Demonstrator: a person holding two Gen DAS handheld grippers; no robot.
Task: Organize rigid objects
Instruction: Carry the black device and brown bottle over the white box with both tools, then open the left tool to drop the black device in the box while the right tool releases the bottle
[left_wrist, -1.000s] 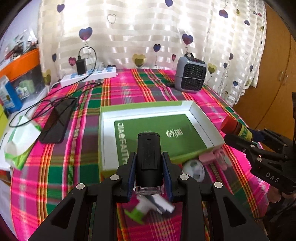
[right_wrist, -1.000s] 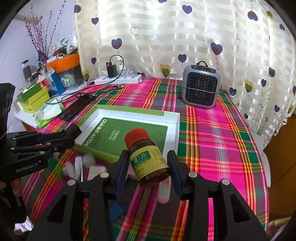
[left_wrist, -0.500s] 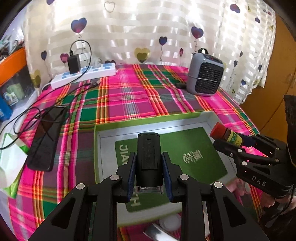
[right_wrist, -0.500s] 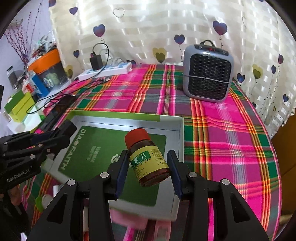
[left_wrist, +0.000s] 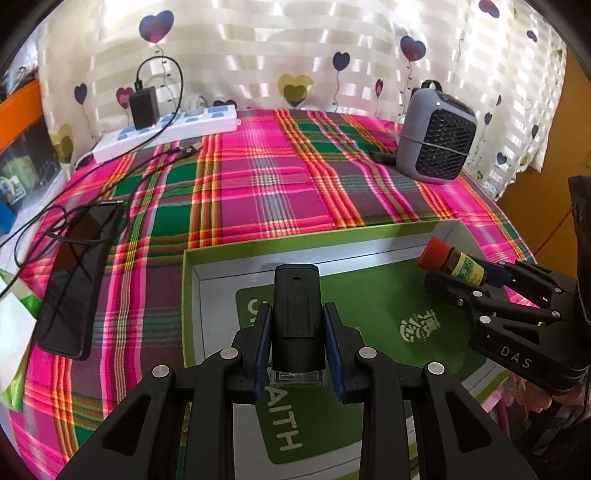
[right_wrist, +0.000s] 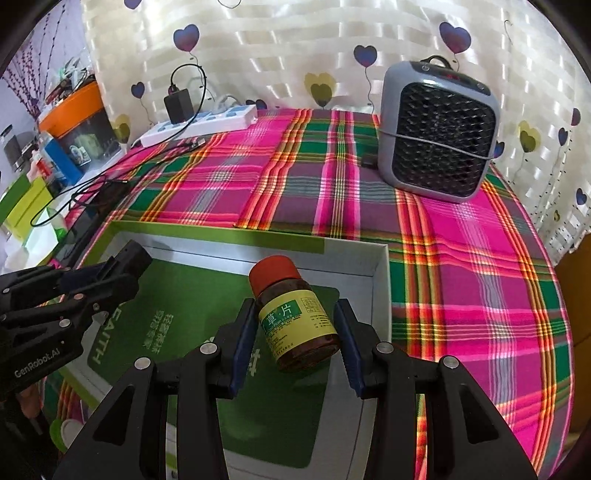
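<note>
My left gripper (left_wrist: 297, 326) is shut on a black stamp-like block with a clear base (left_wrist: 297, 317), held upright over the left part of a shallow green-rimmed white box (left_wrist: 192, 291). My right gripper (right_wrist: 295, 328) is shut on a brown pill bottle (right_wrist: 295, 317) with a red cap and yellow label, tilted, over the box's right part (right_wrist: 382, 280). A green printed sheet (left_wrist: 369, 306) lines the box floor. Each gripper shows in the other's view: the right gripper (left_wrist: 469, 273) with the bottle (left_wrist: 452, 260), and the left gripper (right_wrist: 122, 266).
A grey mini heater (right_wrist: 437, 134) stands at the back right on the plaid tablecloth (left_wrist: 266, 184). A white power strip (left_wrist: 166, 127) with a black charger lies at the back left, a dark phone (left_wrist: 77, 277) and cables to the left. Small items (right_wrist: 70, 430) lie near the box's front.
Both grippers have moved forward and slightly down over the box, each keeping its object. The box now sits directly beneath them and the small items near the front have slid out of view.
</note>
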